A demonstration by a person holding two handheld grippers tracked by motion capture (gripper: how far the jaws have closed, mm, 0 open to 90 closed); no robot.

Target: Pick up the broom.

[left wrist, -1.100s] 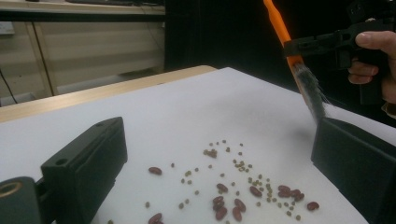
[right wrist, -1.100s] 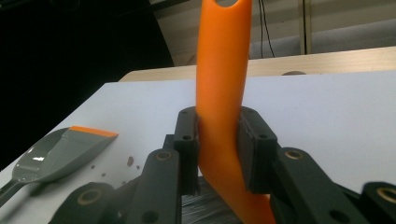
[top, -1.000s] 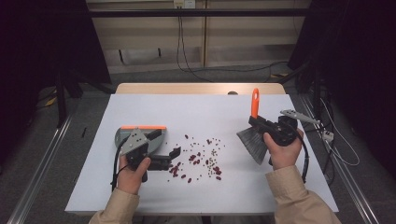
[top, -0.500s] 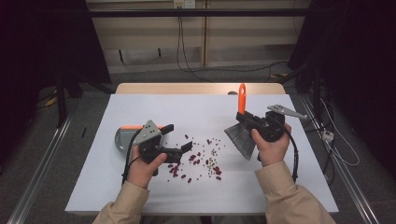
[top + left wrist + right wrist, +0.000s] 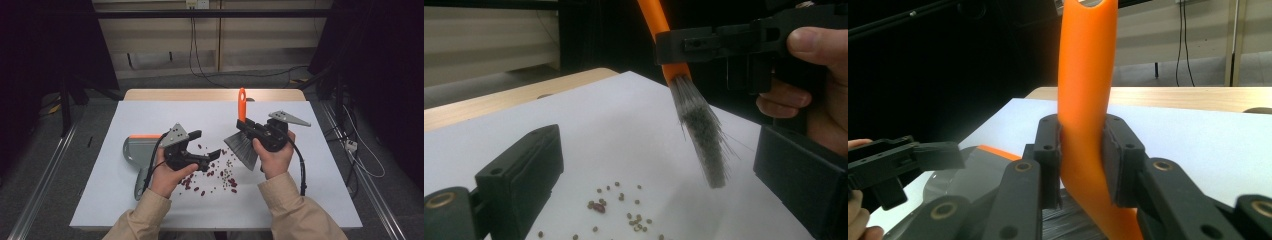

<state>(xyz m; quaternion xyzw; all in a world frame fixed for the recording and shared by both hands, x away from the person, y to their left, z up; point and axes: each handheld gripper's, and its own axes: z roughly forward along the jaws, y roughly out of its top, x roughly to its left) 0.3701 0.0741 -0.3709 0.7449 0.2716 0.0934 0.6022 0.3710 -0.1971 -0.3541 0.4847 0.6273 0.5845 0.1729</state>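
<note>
A hand brush with an orange handle and grey bristles hangs tilted above the white table, bristles down. My right gripper is shut on the handle, both pads pressing its sides just above the bristles. Small red and pale beans lie scattered on the table between the hands. My left gripper points right over the beans, open, with nothing between its jaws. In the left gripper view the brush hangs just beyond the jaws, over the beans. A grey dustpan with an orange edge lies left of the left hand.
The white sheet covers a wooden table whose far edge shows bare wood. Cables trail from both grippers toward the person. Dark floor and metal rails run along both sides of the table.
Both hands have moved toward the table's middle. The left gripper left the dustpan and went right over the beans; the right gripper carried the brush left.
</note>
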